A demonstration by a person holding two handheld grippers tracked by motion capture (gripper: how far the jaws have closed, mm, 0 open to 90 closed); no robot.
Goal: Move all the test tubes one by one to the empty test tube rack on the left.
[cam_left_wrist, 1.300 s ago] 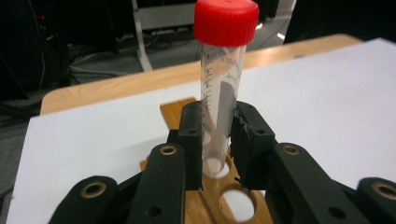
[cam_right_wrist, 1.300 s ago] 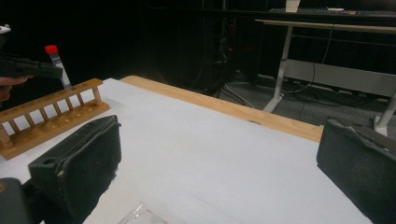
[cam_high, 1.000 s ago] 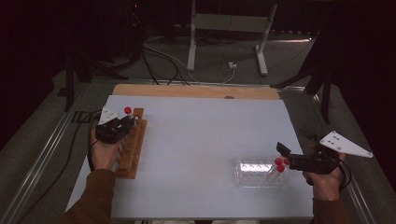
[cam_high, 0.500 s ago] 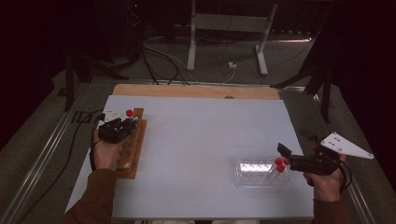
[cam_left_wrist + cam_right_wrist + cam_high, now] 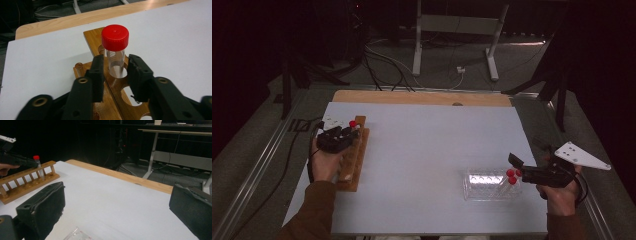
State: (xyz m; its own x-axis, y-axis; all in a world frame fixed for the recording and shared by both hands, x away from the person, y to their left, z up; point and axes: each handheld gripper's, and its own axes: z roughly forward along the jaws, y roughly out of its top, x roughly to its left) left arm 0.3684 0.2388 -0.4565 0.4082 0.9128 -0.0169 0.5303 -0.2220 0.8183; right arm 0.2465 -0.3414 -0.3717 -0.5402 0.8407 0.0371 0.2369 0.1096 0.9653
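Left tongs (image 5: 113,75) have just been opening, pads off the red-capped tube (image 5: 115,53) standing in the wooden rack (image 5: 112,85); right tongs (image 5: 117,212) wide, empty. Risk: withdrawing askew could tip tube.

A wide bare stretch of the tabletop (image 5: 427,150) is seen between the wooden rack (image 5: 354,157) at the left edge and the clear plastic box (image 5: 489,185) near the front right corner. Passage along the left edge is blocked by the rack and its upright red-capped tube (image 5: 115,50).
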